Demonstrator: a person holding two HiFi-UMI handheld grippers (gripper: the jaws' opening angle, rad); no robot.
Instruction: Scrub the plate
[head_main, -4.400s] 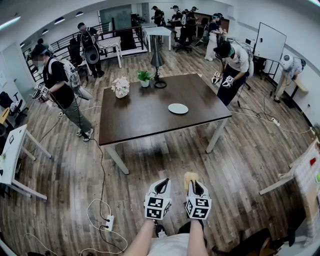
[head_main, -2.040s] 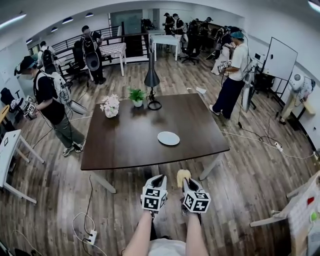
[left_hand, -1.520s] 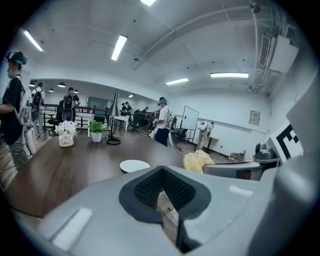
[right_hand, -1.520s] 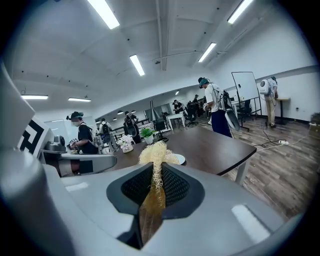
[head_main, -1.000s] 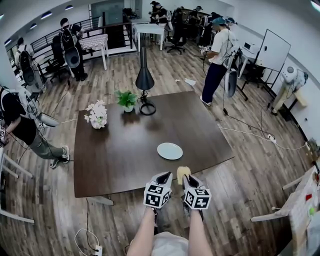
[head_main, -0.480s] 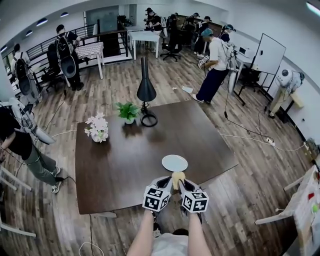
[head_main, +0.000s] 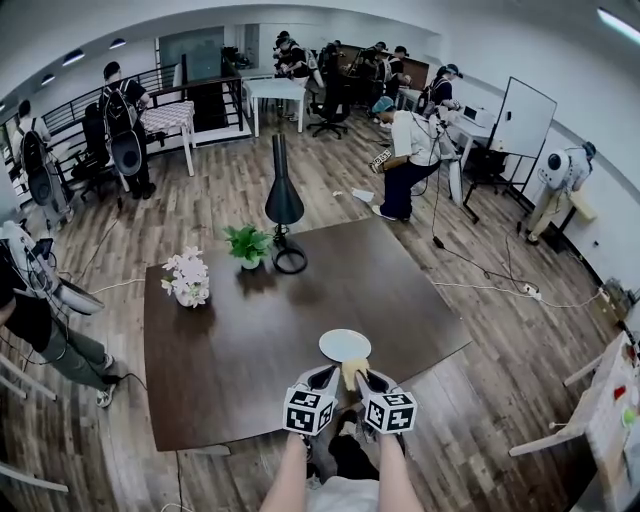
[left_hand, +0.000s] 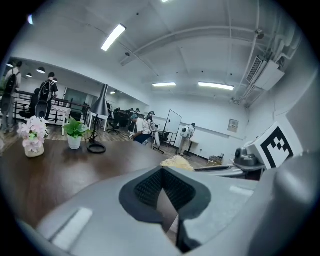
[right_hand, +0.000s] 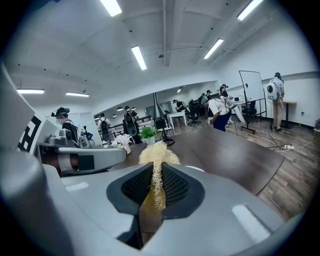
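Both grippers abreast, scrubber in right.

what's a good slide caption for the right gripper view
Right gripper clamps a yellow fibrous scrubber, facing the dark wooden table.

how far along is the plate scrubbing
Done: the right claw is shut on the yellow scrubber. In hand: the scrubber hangs by the near rim of the white plate. Left: apparently all the scrubbing; the left claw is shut and empty, so the plate lies unheld on the table.
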